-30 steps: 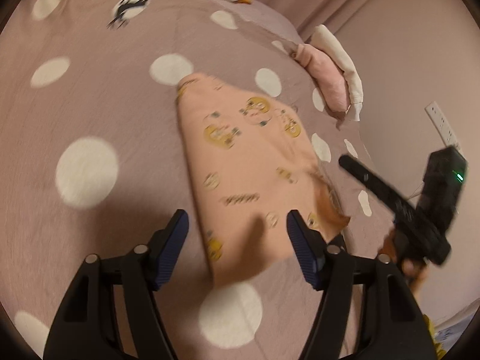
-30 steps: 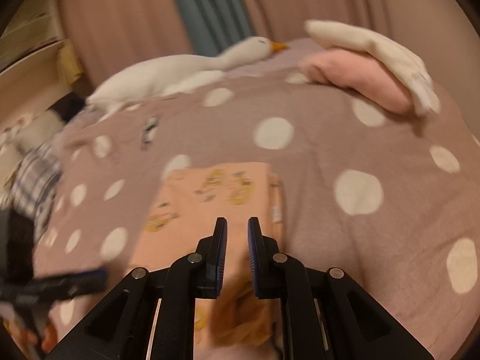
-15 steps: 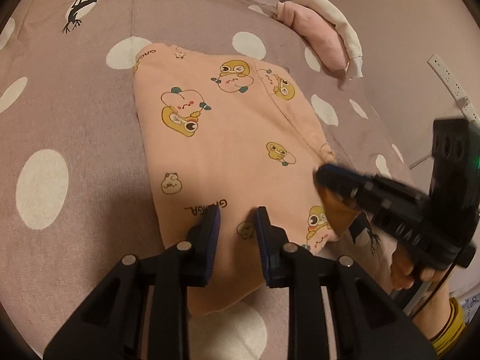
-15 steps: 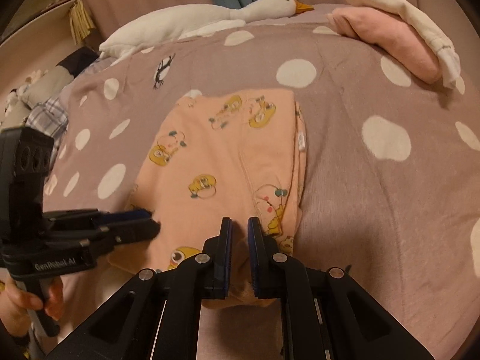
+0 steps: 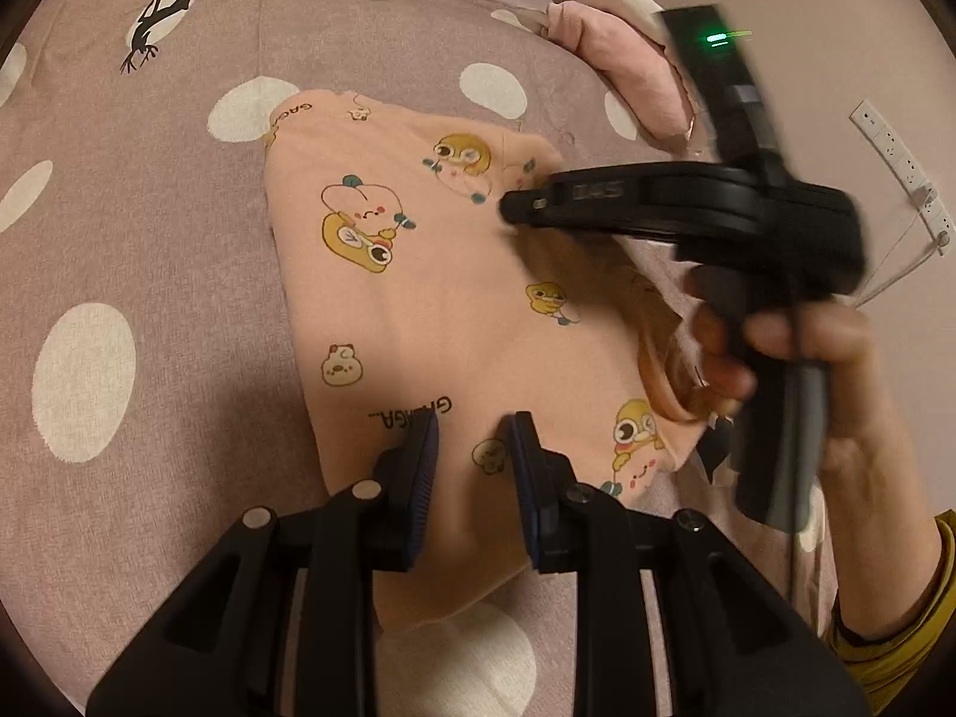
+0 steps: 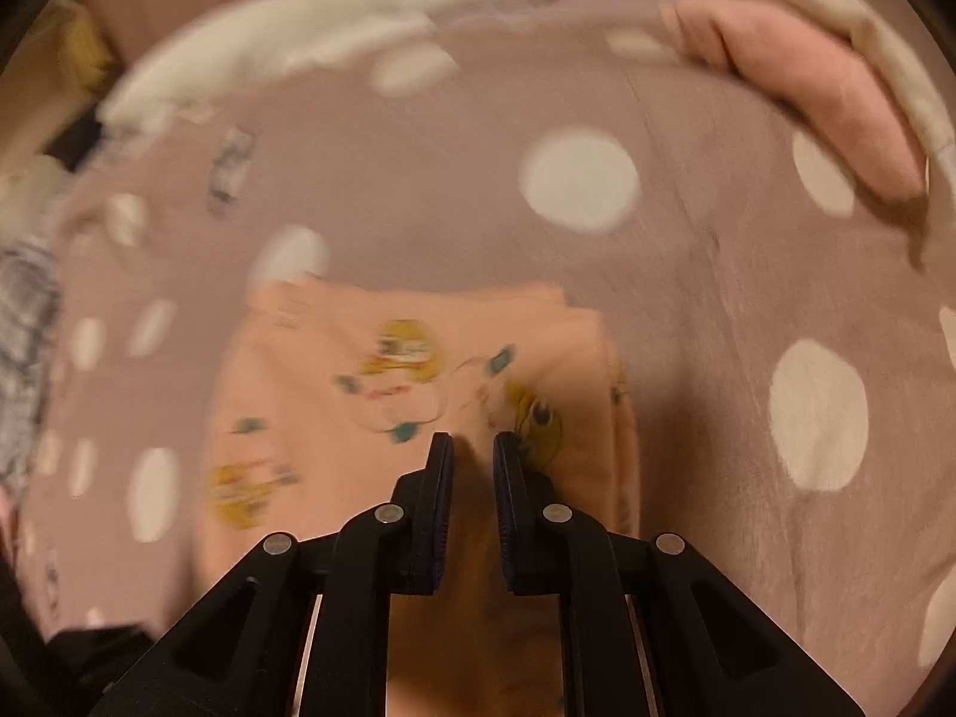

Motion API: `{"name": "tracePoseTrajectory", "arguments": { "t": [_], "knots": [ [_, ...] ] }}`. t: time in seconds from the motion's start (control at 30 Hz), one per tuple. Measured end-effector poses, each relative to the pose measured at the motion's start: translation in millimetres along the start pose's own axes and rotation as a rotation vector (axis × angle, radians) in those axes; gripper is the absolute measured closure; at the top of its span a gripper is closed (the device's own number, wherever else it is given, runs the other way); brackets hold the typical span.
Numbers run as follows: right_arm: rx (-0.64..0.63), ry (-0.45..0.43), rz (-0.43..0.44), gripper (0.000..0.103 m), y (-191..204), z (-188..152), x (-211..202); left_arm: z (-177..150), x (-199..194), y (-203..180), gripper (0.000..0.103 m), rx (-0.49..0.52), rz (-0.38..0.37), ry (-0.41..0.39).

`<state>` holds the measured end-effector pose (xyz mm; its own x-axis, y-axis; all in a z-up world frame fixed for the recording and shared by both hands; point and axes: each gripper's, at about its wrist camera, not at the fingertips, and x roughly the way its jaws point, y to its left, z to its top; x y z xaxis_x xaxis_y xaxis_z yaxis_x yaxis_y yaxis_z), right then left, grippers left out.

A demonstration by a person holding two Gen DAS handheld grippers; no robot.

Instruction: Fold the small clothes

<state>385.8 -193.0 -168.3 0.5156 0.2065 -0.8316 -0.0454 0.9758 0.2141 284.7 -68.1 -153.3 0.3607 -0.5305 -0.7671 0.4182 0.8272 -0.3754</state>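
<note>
Lying on the dotted bed (image 5: 149,227), the peach garment (image 5: 454,310) is partly folded. The left claw (image 5: 472,454) pinches its near edge. The right claw (image 6: 472,466), nearly together, carries a fold over it.

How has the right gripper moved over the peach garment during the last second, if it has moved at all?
Yes. In the left wrist view the right gripper has swung up from the peach garment's near right corner to its far edge, toward the pink folded cloth.

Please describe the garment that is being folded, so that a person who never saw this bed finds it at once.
On the mauve bedspread with white dots, look in the middle, in front of the folded pink cloth. There lies a flat peach-orange cotton garment. Only it carries small yellow cartoon animals and black lettering.
</note>
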Motion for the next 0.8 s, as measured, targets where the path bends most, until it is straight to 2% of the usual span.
{"name": "tracePoseTrajectory", "arguments": {
  "t": [0.1, 0.23, 0.33, 0.53, 0.8],
  "knots": [
    [0.035, -0.013, 0.009, 0.092, -2.3, 1.1, -2.4, -0.3, -1.0, -0.2, 0.079, 0.0, 0.002, 0.002],
    [0.003, -0.07, 0.015, 0.092, 1.5, -10.3, -19.8, -0.2, -0.5, -0.3, 0.079, -0.002, 0.004, 0.002],
    [-0.016, -0.105, 0.07, 0.092, 0.9, -23.7, -36.9, -0.1, 0.4, -0.2, 0.079, -0.007, 0.003, 0.002],
    [-0.082, -0.155, 0.101, 0.092, -10.1, -64.9, -64.4, -0.6, 1.7, -1.6, 0.079, -0.004, 0.014, 0.0],
    [-0.12, -0.145, 0.113, 0.092, -26.9, -100.7, -72.6, -1.6, 1.9, -2.7, 0.078, 0.002, 0.026, 0.004]
  ]
}}
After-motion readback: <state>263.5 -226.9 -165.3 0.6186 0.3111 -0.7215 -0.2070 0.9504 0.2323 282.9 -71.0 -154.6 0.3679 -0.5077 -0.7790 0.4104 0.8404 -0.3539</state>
